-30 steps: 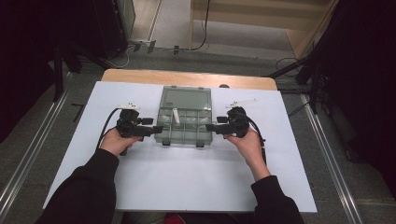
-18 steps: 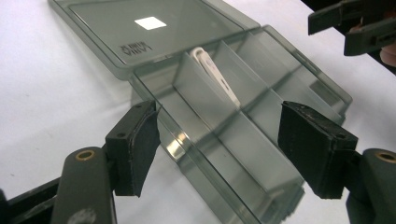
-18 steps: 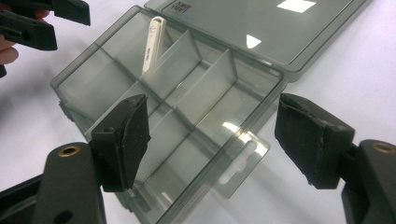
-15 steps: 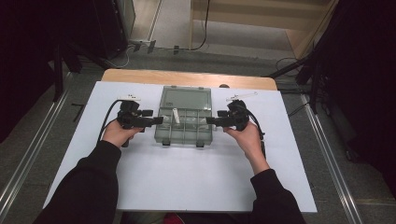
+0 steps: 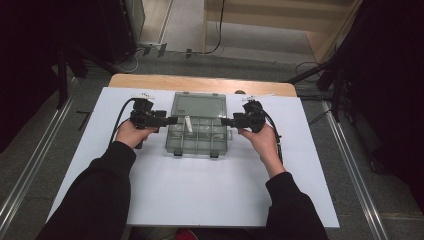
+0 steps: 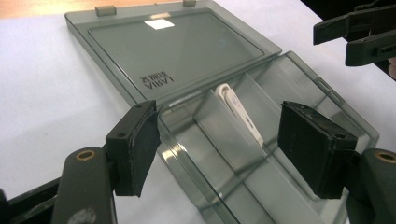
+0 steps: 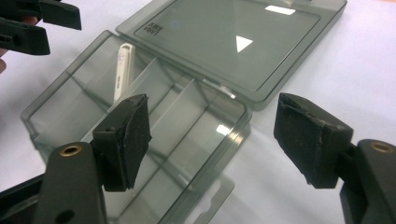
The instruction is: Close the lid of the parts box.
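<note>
Table cover: my white sheet (image 5: 200, 190) lies flat.
Table edge: wood strip (image 5: 200, 82) beyond it.
Floor: grey, cables (image 5: 210, 50).

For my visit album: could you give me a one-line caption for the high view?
Two hand-held grippers, left gripper and right gripper, flank an open smoky compartment box holding a white stick.

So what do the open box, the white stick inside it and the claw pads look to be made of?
The box looks like smoky see-through hard plastic: glossy, with reflections on its lid and the table visible through its walls. The white stick seems smooth, opaque plastic. The pads of the claws look like matte black foam or rubber, rough at the edges; which one is hard to tell.
</note>
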The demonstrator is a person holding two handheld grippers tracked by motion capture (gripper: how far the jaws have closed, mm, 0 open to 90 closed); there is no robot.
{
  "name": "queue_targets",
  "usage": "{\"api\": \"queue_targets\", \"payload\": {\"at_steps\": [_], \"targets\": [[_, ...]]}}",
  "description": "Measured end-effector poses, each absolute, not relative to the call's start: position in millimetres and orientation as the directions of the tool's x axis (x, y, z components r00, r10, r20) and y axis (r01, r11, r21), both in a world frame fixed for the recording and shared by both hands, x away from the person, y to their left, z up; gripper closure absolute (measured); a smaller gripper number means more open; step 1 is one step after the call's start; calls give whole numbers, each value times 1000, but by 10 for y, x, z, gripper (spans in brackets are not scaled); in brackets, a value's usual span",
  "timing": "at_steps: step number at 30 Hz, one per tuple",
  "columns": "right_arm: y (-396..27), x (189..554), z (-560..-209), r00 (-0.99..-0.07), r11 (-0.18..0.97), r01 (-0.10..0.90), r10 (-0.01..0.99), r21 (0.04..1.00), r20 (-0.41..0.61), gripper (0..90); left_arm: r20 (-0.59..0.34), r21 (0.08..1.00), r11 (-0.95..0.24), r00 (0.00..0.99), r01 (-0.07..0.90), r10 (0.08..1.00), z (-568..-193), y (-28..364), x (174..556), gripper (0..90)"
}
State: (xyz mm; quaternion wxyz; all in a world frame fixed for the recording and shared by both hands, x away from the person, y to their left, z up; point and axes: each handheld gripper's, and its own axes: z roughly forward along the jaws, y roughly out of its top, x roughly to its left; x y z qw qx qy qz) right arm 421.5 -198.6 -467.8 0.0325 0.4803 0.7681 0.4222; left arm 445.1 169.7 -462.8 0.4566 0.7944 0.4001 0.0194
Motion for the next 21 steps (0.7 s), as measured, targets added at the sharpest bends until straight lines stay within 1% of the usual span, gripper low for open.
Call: {"api": "queue_targets", "payload": {"at_steps": [2, 6, 8, 18, 21], "targets": [[-1971, 4254, -4667, -535, 180, 712, 765, 678, 359, 283, -343, 738, -255, 673, 625, 656, -4634, 1695, 4482, 291], [-1948, 4320, -4653, -530, 173, 710, 769, 683, 357, 285, -323, 739, -260, 666, 622, 672, -4650, 1673, 4529, 291], [-1931, 4352, -4660, -527, 171, 710, 772, 683, 355, 286, -331, 740, -246, 657, 626, 677, -4660, 1663, 4555, 291], [-1817, 4505, -4718, -514, 182, 720, 788, 670, 339, 288, -322, 725, -252, 640, 641, 698, -4685, 1588, 4713, 291], [-1793, 4548, -4730, -508, 181, 723, 793, 667, 336, 288, -339, 728, -229, 629, 647, 700, -4705, 1587, 4752, 292]]}}
